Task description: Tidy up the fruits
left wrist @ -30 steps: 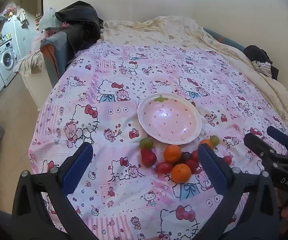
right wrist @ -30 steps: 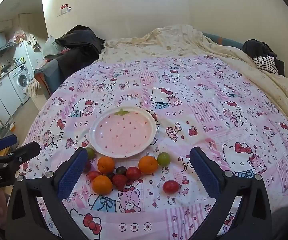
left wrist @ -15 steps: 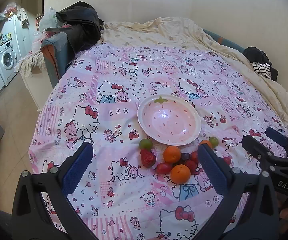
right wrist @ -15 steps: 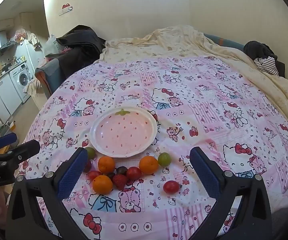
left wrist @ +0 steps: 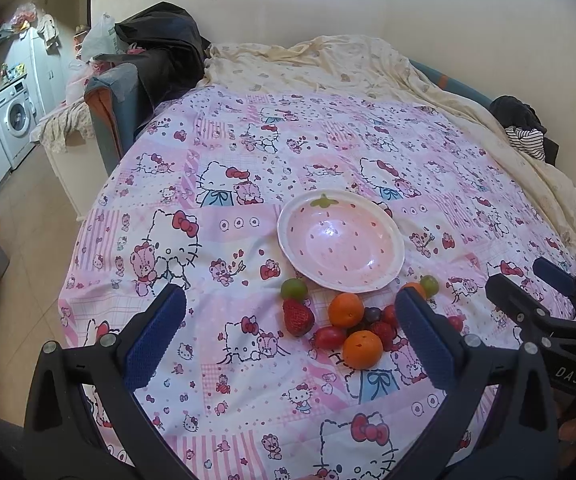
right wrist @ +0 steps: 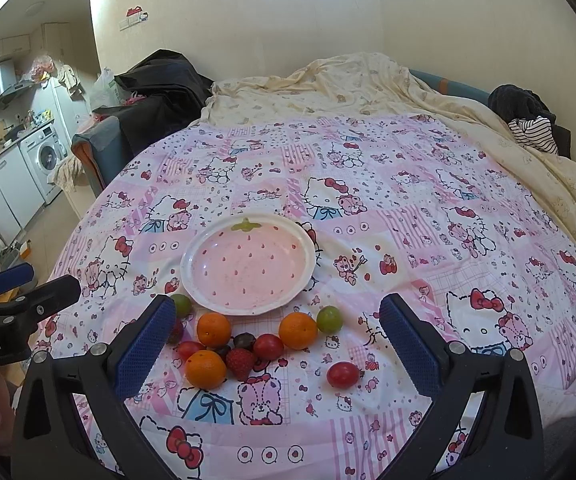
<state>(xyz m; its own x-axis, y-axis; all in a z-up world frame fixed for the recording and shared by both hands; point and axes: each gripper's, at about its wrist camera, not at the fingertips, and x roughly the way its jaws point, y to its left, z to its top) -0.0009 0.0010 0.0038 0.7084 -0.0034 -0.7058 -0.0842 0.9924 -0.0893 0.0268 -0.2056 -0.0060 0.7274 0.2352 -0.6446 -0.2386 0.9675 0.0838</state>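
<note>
Partly hidden things come first: behind the left claw (left wrist: 292, 336) one orange (left wrist: 413, 289) shows only as a sliver past the blue pad, and in the right wrist view a strawberry (right wrist: 176, 330) is half covered by the right claw (right wrist: 278, 340). A dark grape (right wrist: 245, 338) sits deep in the pile and is hard to make out. Both claws are released, their jaws wide apart and grasping nothing, above the near edge of the bed.

On the pink cartoon-print bedcover (right wrist: 408, 216) lies a strawberry-shaped plate (right wrist: 248, 266), with no fruit in it. Just beside its near rim lie the fruits: oranges (right wrist: 213, 329), a green plum (right wrist: 329, 319), a second strawberry (right wrist: 241, 362), and cherry tomatoes, one tomato (right wrist: 342, 374) apart toward the right edge.

At the far edge is a cream blanket (right wrist: 328, 88); a washing machine (right wrist: 46, 158) stands at the left of the room.
</note>
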